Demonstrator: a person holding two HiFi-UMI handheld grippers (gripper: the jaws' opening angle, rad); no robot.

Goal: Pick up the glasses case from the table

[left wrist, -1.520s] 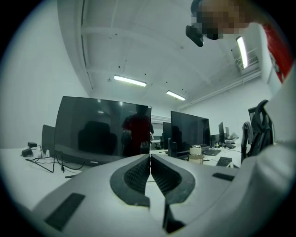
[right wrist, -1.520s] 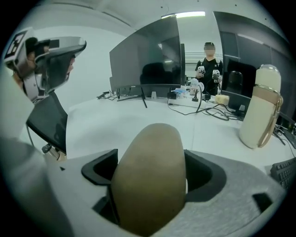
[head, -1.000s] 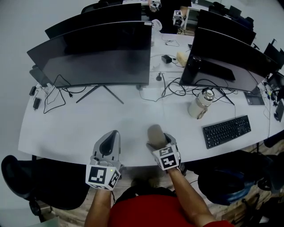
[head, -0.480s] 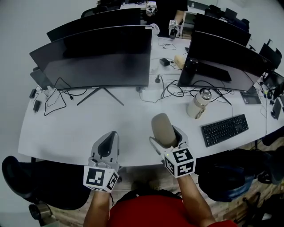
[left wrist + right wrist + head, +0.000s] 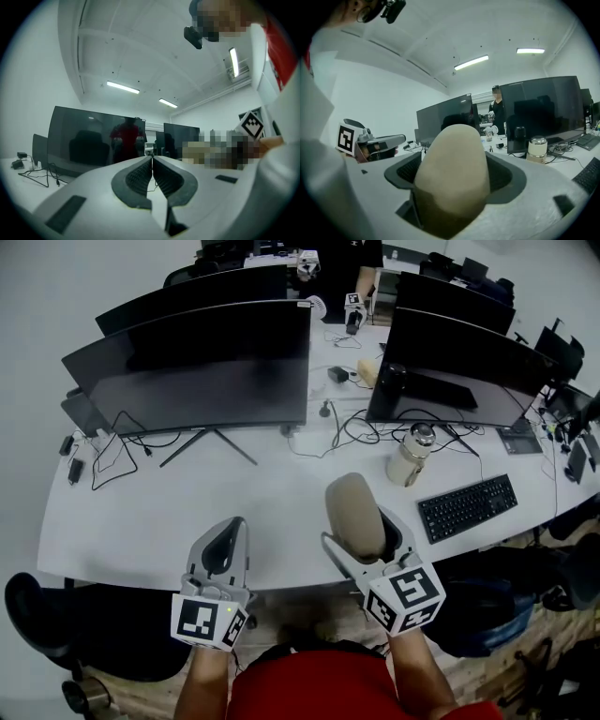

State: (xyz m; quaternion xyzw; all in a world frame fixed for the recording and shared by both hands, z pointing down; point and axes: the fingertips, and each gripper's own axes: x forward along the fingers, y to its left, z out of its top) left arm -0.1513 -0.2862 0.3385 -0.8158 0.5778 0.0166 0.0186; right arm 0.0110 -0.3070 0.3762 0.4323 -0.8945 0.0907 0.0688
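The beige oval glasses case (image 5: 353, 513) is held off the white table (image 5: 141, 512) by my right gripper (image 5: 367, 538), which is shut on it near the table's front edge. In the right gripper view the glasses case (image 5: 453, 168) fills the gap between the jaws and points up and forward. My left gripper (image 5: 225, 549) hovers at the front edge to the left, jaws shut with nothing between them; its fingertips (image 5: 151, 161) touch in the left gripper view.
Two dark monitors (image 5: 202, 362) (image 5: 450, 367) stand at the back with cables around their stands. A cream insulated bottle (image 5: 410, 457) and a black keyboard (image 5: 466, 506) lie to the right. A person (image 5: 498, 115) stands beyond the far desks.
My right gripper has lifted the glasses case higher and drawn it back toward me and to the right. The left gripper has stayed almost still.
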